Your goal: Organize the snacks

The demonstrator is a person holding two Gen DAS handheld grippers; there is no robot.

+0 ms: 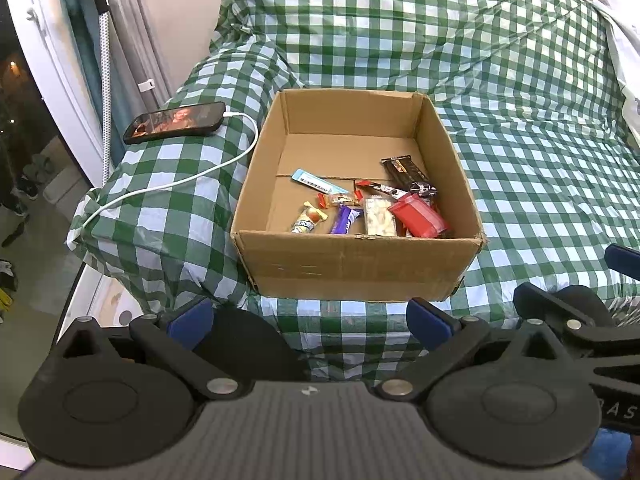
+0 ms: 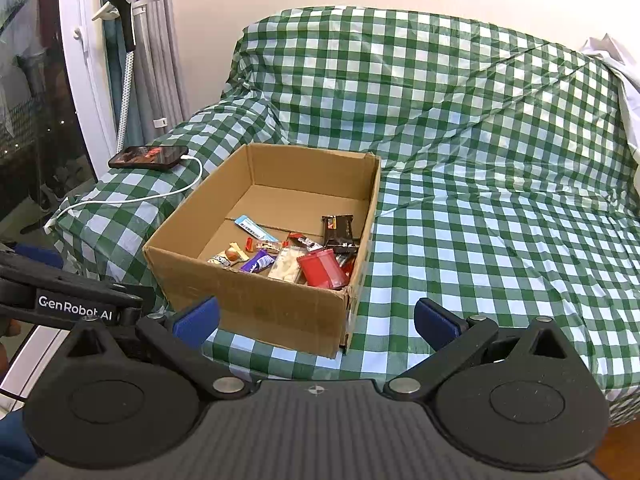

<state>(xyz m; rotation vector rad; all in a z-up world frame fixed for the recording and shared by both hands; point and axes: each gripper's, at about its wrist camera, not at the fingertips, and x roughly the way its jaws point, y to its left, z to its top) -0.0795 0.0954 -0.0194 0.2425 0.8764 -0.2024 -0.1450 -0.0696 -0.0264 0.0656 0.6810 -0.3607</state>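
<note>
An open cardboard box [image 1: 360, 264] [image 2: 256, 304] sits on a sofa covered in green checked cloth. Several snacks lie inside near its front: a red tub [image 1: 418, 216] [image 2: 322, 268], a purple wrapper [image 1: 346, 219] [image 2: 256, 262], a clear pack of white pieces [image 1: 380, 222] [image 2: 286, 264], a dark brown bar [image 1: 402, 170] [image 2: 339, 229] and a light blue stick pack [image 1: 316, 182] [image 2: 256, 229]. My left gripper [image 1: 312, 322] is open in front of the box, holding nothing. My right gripper [image 2: 316, 322] is open too, before the box's front right corner.
A phone [image 1: 174, 122] [image 2: 149, 157] with a lit screen rests on the sofa's left armrest, its white cable [image 1: 180, 184] trailing down. A garment steamer hose [image 2: 124, 108] and curtains stand at the left. White cloth [image 2: 612, 56] lies at the sofa's far right.
</note>
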